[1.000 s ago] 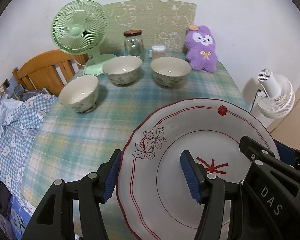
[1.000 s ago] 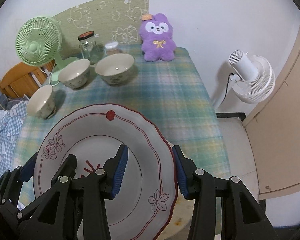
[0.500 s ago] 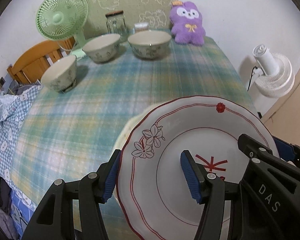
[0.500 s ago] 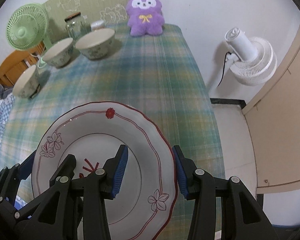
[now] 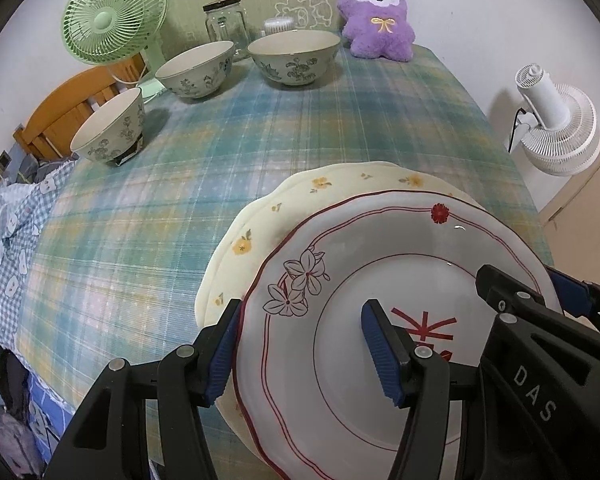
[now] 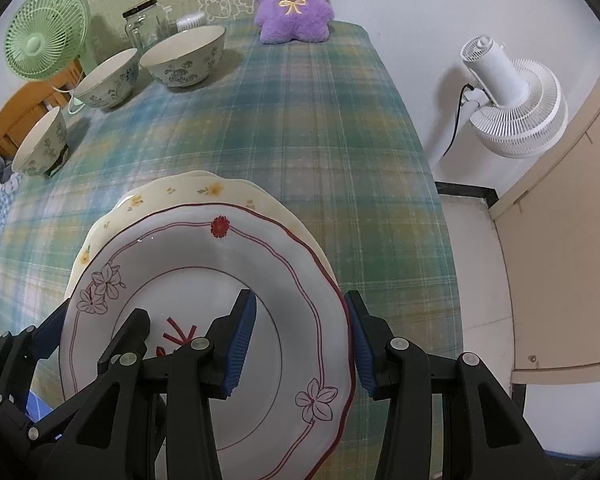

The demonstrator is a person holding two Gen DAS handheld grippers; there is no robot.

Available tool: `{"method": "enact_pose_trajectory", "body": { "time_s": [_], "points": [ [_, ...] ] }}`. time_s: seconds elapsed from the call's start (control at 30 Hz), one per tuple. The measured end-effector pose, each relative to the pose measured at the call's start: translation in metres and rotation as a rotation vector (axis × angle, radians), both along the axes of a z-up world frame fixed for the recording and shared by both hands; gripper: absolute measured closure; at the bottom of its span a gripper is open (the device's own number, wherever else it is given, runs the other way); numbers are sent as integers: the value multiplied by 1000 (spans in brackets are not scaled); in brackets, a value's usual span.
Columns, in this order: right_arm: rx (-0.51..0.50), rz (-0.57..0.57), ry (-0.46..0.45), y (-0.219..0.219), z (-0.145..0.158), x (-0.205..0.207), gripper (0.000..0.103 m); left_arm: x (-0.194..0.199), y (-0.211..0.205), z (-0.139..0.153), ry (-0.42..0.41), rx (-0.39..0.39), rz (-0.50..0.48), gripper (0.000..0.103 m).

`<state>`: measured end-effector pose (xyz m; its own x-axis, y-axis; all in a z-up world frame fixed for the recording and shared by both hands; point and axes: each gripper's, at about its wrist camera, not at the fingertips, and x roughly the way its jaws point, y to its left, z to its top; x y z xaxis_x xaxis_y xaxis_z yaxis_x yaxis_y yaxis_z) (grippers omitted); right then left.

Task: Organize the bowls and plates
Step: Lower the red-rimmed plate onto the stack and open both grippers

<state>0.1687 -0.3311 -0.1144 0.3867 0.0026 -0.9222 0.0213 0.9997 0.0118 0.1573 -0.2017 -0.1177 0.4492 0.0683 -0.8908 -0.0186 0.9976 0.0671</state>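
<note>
A white plate with red rim lines and flowers point(image 5: 340, 264) point(image 6: 204, 264) is held at both sides. My left gripper point(image 5: 300, 348) is shut on its left rim and my right gripper point(image 6: 300, 344) is shut on its right rim. It hovers just over a cream plate with yellow flowers point(image 5: 260, 224) point(image 6: 172, 196) lying on the plaid tablecloth point(image 5: 220, 152). Three floral bowls point(image 5: 108, 128) point(image 5: 196, 68) point(image 5: 294, 58) stand at the far left and back.
A green fan point(image 5: 114, 12), a glass jar point(image 5: 224, 20), a small white-lidded pot point(image 5: 278, 24) and a purple plush toy point(image 5: 378, 16) line the back edge. A white floor fan point(image 6: 512, 92) stands right of the table. A wooden chair point(image 5: 72, 108) is at left.
Both grippers have carried the white plate down and back toward the near table edge. The cream plate has come into view beneath it. The bowls have not moved.
</note>
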Motion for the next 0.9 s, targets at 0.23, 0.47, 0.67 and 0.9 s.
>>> {"method": "enact_pose_trajectory", "body": {
  "time_s": [0.23,0.47,0.67,0.9],
  "points": [
    [-32,8,16,4,-4,4,54,1,-3,-1,-2,22,-1,42],
    [-75,24,21,12,-9,8,50,4,-8,-4,-3,77,-1,42],
    [-40,42,19,16,-12,13,32,6,2,-5,-15,104,34,41],
    [0,52,5,15,-2,10,26,5,16,2,8,41,57,28]
  ]
}}
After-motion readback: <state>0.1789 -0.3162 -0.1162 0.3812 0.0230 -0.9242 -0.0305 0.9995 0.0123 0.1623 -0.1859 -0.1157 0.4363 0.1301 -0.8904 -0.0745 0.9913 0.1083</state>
